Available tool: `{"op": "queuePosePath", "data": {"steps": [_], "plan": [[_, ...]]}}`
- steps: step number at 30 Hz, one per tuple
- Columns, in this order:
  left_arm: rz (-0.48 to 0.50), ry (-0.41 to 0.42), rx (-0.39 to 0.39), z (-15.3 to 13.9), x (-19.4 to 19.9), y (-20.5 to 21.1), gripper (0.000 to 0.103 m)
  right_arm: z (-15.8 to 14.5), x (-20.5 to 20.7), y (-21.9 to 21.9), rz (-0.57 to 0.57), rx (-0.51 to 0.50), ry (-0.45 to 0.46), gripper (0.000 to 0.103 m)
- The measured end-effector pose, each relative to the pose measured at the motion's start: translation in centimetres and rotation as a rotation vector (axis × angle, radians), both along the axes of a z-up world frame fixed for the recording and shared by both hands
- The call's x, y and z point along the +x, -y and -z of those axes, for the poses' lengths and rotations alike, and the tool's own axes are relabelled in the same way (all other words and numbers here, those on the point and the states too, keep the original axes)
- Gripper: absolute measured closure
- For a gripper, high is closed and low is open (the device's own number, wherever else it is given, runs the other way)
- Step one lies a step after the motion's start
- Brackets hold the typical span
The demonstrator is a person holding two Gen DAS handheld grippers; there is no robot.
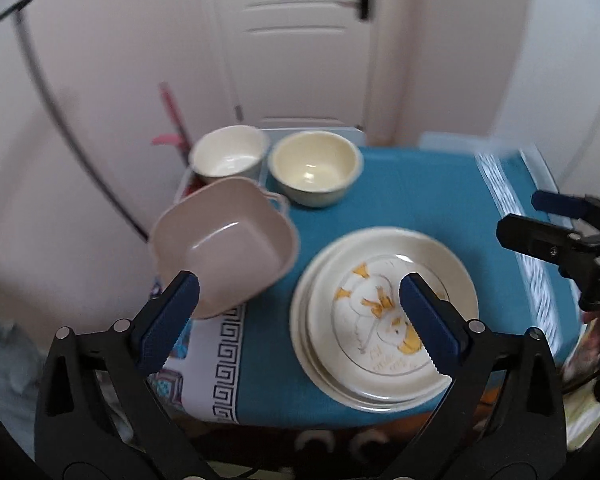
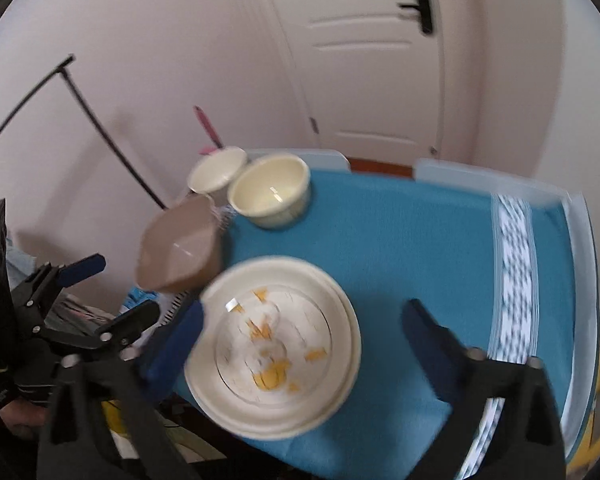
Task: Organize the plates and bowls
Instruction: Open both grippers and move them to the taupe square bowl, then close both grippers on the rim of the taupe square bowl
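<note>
On the left, the pink bowl (image 1: 224,240) sits tilted at the table's (image 1: 400,200) edge, near two round bowls (image 1: 315,168) behind. The plates (image 1: 384,316) are stacked to the right. Both grippers, left (image 1: 298,324) and right (image 2: 300,344), hover with jaws apart, holding nothing, maybe ready to grab.

— Left gripper (image 1: 300,312): matte black plastic frame, triangular cut-outs in both arms, round silver pivot pins near the knuckles.
— Finger pads (image 1: 171,322)?
— Dark blue, ribbed, serrated along the inner edge. Same build on the right gripper (image 2: 304,344): black arms, silver pins, blue pads (image 2: 176,344), though blurred.
— Anything else on the body?
— Small screw heads on the black housing, seen from the opposite camera. Dark strap with faint white lettering, low at the left edge of the right wrist view.
</note>
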State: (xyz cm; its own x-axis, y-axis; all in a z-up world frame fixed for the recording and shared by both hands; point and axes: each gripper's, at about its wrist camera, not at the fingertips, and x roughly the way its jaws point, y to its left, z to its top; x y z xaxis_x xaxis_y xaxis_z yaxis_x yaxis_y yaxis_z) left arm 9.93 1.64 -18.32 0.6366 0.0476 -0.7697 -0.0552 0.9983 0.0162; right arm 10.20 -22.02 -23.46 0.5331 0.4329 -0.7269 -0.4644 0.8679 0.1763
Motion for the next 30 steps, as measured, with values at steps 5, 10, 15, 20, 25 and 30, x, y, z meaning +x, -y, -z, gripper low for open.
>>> {"op": "queuePosePath", "data": {"steps": [5, 10, 15, 20, 25, 30], "plan": [[-0.230, 0.005, -0.152, -0.7, 0.1, -6.7, 0.003, -1.0, 2.9, -2.9, -0.134, -0.041, 0.000, 0.001], [-0.349, -0.037, -0.247, 1.4, 1.2, -12.9, 0.003, -1.6, 4.3, -8.1, -0.218, -0.063, -0.005, 0.001], [-0.371, -0.134, -0.320, 5.9, 3.1, -15.8, 0.008, 2.3, 6.9, -14.2, -0.301, -0.104, -0.127, 0.001], [-0.331, -0.240, -0.350, 10.1, 5.6, -16.5, 0.034, 6.7, 9.1, -18.2, -0.320, -0.148, -0.223, 0.025], [-0.294, -0.284, -0.356, 12.3, 7.9, -16.8, 0.049, 9.9, 10.2, -20.5, -0.325, -0.172, -0.299, 0.050], [-0.237, -0.310, -0.338, 13.3, 9.1, -16.5, 0.087, 11.6, 10.9, -21.1, -0.303, -0.160, -0.331, 0.071]]}}
